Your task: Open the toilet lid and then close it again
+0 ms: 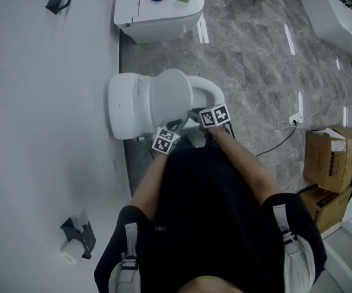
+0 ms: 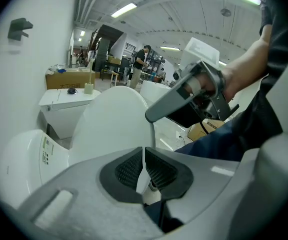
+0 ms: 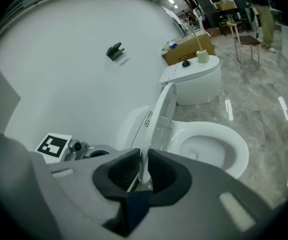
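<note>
Your right gripper (image 3: 143, 170) has its ribbed dark pads closed on the thin edge of the toilet lid (image 3: 160, 114). The lid is smooth, glossy white and stands raised, nearly upright, above the oval bowl (image 3: 235, 151). Your left gripper (image 2: 144, 173) has its jaws closed together with nothing between them, just in front of the lid's broad rounded face. Note the small label (image 2: 46, 151) on the toilet body; its print is too small to read. The marker cube (image 3: 54, 145) carries black-and-white squares. The floor (image 1: 255, 60) is grey veined stone.
</note>
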The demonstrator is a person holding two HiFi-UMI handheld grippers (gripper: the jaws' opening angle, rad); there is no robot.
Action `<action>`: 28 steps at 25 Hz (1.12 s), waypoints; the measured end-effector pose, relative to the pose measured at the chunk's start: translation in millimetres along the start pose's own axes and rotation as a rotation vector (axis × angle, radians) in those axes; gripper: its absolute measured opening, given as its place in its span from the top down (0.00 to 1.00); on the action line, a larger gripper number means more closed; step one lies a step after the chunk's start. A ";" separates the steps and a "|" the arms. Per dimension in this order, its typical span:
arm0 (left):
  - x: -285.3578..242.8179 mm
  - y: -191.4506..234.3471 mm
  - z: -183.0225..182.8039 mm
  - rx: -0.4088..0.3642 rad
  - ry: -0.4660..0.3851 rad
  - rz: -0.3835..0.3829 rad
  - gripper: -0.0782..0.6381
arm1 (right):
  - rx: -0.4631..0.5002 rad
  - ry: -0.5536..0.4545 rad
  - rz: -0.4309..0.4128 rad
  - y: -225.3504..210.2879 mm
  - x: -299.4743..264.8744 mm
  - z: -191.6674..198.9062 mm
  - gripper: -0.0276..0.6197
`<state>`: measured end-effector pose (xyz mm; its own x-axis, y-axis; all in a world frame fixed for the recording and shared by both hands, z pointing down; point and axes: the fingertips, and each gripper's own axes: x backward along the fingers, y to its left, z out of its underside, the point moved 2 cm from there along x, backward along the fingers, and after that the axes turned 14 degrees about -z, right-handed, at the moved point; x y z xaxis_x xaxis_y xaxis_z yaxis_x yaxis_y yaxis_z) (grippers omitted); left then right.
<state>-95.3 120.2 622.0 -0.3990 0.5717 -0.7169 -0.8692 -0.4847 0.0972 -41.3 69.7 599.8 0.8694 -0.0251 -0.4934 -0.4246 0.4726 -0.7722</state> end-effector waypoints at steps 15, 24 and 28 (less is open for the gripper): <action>44.3 21.2 -0.5 0.256 0.019 -0.144 0.86 | -0.114 0.043 0.004 -66.6 47.1 25.5 0.87; 36.5 14.3 1.9 0.311 0.042 -0.166 0.86 | -0.152 0.065 0.032 -103.6 58.2 34.2 0.86; 32.9 14.8 -3.6 0.331 0.036 -0.178 0.86 | -0.156 0.114 0.069 -120.2 65.1 42.1 0.83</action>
<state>-120.2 129.4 597.4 -0.2279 0.6010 -0.7661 -0.9737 -0.1368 0.1824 77.0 48.3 677.4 0.8067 -0.1008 -0.5823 -0.5235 0.3350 -0.7834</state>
